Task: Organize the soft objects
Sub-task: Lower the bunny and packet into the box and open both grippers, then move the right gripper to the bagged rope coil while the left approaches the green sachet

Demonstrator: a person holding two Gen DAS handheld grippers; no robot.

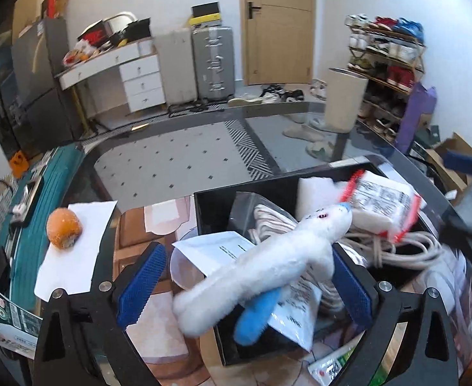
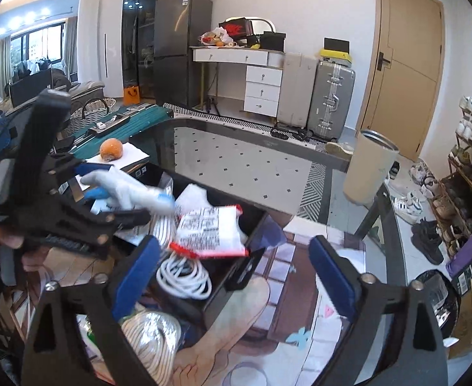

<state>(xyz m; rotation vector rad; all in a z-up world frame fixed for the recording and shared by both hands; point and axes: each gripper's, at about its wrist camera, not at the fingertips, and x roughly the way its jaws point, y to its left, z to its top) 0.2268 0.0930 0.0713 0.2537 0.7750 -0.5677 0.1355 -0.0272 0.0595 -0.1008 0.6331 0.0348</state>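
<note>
A white plush toy [image 1: 268, 263] with blue parts lies slanted and blurred between my left gripper's [image 1: 247, 284] wide-apart blue pads, above the near edge of a black box [image 1: 216, 196]. The left pad stands clear of it, and its body brushes the right pad. The gripper is open. In the right wrist view the same plush toy [image 2: 129, 189] sits at my left gripper [image 2: 117, 193], over the box [image 2: 255, 222]. My right gripper [image 2: 234, 276] is open and empty, hovering at the box's near right corner. The box holds a red-edged white packet [image 2: 210, 228] and a white cable coil [image 2: 184, 273].
An orange fruit [image 1: 63, 228] rests on white paper [image 1: 75, 257] left of the box. A bagged rope bundle [image 2: 152, 337] lies near my right gripper's left finger. The glass table carries a printed mat [image 2: 300, 289]. A beige bin [image 2: 371, 167] stands beyond the table's far edge.
</note>
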